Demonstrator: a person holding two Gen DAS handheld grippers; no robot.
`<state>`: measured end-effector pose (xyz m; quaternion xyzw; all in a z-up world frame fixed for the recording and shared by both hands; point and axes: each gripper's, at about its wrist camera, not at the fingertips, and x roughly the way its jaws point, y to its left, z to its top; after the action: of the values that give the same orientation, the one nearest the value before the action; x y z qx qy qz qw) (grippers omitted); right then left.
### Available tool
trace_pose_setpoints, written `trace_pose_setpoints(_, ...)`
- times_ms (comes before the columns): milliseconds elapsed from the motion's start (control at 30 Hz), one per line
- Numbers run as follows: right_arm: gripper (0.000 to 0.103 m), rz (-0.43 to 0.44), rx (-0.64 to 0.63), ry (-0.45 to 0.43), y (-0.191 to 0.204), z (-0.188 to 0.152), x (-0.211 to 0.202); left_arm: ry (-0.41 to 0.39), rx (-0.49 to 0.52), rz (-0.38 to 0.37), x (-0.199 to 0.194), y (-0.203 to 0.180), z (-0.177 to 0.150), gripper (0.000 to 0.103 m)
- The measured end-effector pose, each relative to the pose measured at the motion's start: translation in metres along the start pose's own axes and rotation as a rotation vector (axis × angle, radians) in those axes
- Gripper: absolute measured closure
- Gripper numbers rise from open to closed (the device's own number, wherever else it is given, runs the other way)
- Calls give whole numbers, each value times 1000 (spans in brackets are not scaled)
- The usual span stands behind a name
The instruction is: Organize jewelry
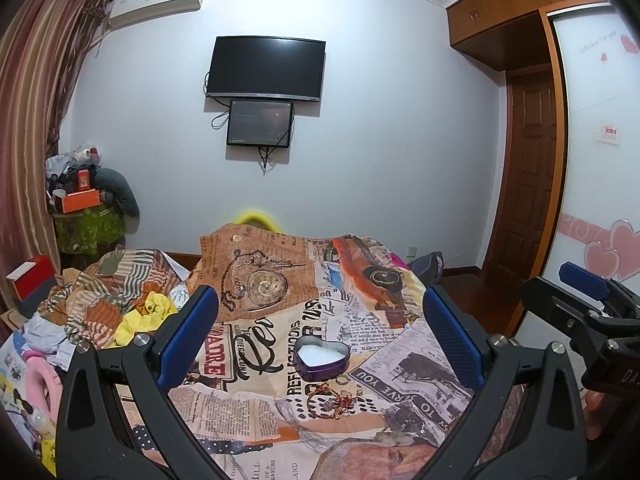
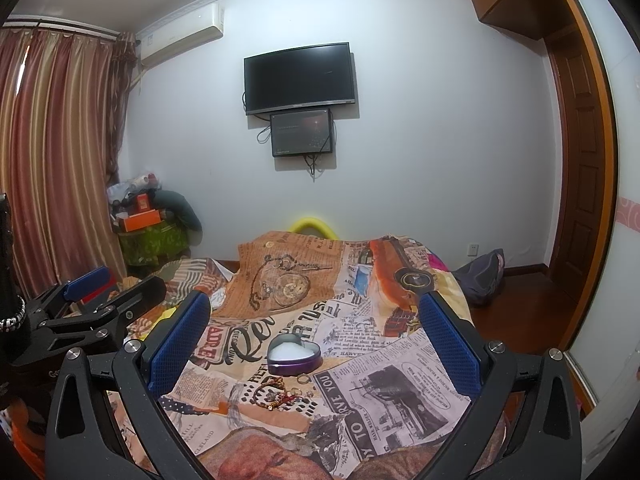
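Observation:
A purple heart-shaped tin (image 1: 322,358) (image 2: 294,356) with a white lining sits open on the newspaper-print bed cover (image 1: 400,360) (image 2: 400,360). Just in front of it lies a small heap of jewelry (image 1: 334,398) (image 2: 276,392): a beaded bracelet, red-and-gold pieces and a loose ring (image 1: 342,379) (image 2: 303,379). My left gripper (image 1: 320,293) hovers above the bed, open, with nothing between its blue pads. My right gripper (image 2: 314,299) is likewise open and holds nothing. Each gripper shows at the edge of the other's view, the right gripper (image 1: 548,280) and the left gripper (image 2: 132,280).
Crumpled clothes, a yellow cloth (image 1: 148,316) and a red box (image 1: 32,280) clutter the bed's left side. A dark bag (image 2: 480,276) lies on the wooden floor at right, near the wardrobe (image 1: 592,160). A TV (image 1: 264,68) hangs on the far wall.

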<state>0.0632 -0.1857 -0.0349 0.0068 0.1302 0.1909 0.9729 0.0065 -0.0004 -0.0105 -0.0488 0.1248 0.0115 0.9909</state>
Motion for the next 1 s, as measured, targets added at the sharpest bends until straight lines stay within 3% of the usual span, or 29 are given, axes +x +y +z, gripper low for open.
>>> trace_pose_setpoints(1000, 0, 9, 9, 20, -1, -1, 3, 12, -6, -1, 5, -1, -2, 0)
